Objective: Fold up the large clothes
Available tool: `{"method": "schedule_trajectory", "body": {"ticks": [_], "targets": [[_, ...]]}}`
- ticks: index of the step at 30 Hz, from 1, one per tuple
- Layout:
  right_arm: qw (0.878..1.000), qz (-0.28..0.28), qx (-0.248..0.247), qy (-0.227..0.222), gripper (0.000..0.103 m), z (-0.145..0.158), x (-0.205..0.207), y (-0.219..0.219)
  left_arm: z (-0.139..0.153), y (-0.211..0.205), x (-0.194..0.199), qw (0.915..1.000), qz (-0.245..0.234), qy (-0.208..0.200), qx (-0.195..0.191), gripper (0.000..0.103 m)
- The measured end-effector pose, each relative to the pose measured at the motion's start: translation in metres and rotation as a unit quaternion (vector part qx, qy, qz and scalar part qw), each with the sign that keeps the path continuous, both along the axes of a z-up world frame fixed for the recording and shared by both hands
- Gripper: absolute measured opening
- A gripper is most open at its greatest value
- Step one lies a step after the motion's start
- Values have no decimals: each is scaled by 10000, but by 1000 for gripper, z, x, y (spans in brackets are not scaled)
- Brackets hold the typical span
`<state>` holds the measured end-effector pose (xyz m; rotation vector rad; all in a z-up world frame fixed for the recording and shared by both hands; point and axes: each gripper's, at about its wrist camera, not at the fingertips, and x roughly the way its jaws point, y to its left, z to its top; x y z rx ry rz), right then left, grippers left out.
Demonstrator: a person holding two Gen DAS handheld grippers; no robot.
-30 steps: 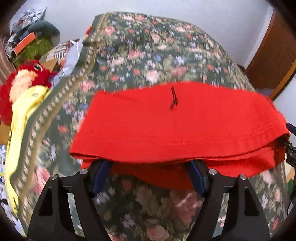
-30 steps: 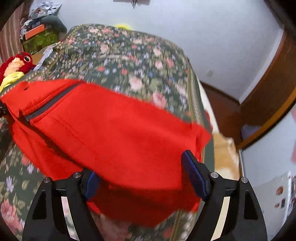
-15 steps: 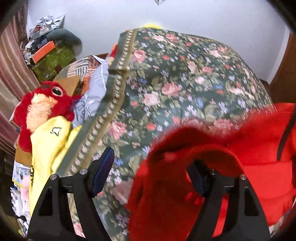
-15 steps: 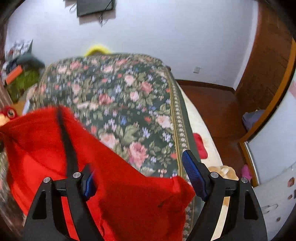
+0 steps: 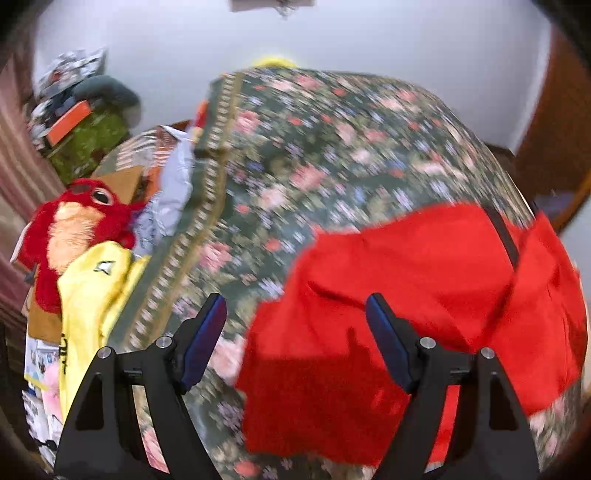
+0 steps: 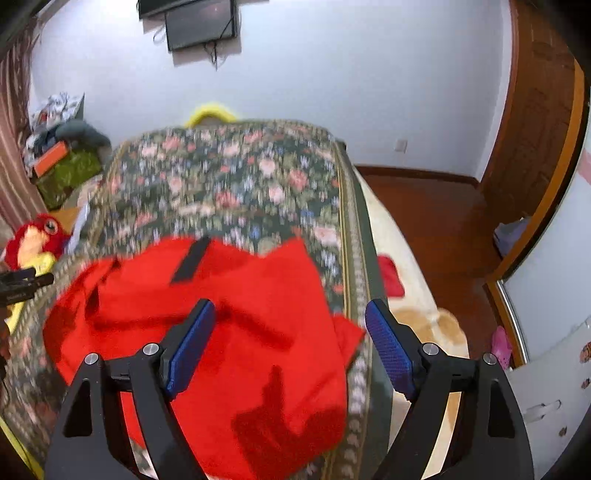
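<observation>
A: Garment (image 6: 207, 332), red, lies on the bed (image 6: 229, 177), near the front edge. What are the claws doing?

B: Left claw (image 5: 295, 343) stands wide, nothing between its blue pads (image 5: 205, 339); the garment's left edge shows below the gap, apart from them. Right claw (image 6: 288, 343) is wide too, hanging above the cloth without touching it. Its shadow falls on the red fabric.

A: How does the garment lie?

B: Rumpled, in loose folds, with a dark strip (image 6: 190, 260) running across its far part. From the left view it spreads to the right of the claw; from the right view it sits under and left of the claw, and one corner reaches the border of the bedspread.

A: Anything around it?

B: A red plush toy (image 5: 74, 229) and a yellow cloth (image 5: 92, 295) at the bed's left side, with a grey-blue cloth (image 5: 170, 192) just beyond. The left claw's tip shows at the left edge of the right view. A small red item (image 6: 389, 277) lies on the cream sheet, right of the bedspread.

A: And further back?

B: Flowered dark-green bedspread, blurred. Clutter (image 6: 62, 147) piled in the far left corner, a white wall with a dark screen (image 6: 199, 24), wooden floor (image 6: 436, 214) and a wooden door (image 6: 535, 122) on the right.
</observation>
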<state>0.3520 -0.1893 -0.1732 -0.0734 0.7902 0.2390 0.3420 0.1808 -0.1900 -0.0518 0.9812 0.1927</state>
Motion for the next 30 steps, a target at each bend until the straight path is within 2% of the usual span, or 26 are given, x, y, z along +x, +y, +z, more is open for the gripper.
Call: {"method": "schedule_trajectory", "body": {"ticks": [7, 13, 16, 21, 24, 26, 30], "targets": [[9967, 216, 41, 780, 81, -51, -14, 5, -45, -47, -16, 9955, -645, 638, -283, 78], [9904, 279, 126, 1347, 81, -87, -7, 18, -64, -73, 2, 9946, -739, 721, -70, 79], [9917, 253, 139, 1254, 83, -92, -7, 18, -67, -70, 21, 9953, -607, 698, -280, 85], [9932, 269, 138, 1124, 86, -94, -10, 12, -75, -53, 62, 9931, -288, 694, -905, 89], [9940, 96, -92, 1088, 87, -98, -13, 7, -74, -40, 83, 9919, -58, 676, -1072, 89], [9931, 0, -57, 1173, 87, -104, -15, -2, -73, -31, 95, 9924, 99, 661, -1036, 89], [9878, -312, 333, 1491, 87, -113, -16, -27, -77, -11, 111, 9951, 566, 713, -396, 89]]}}
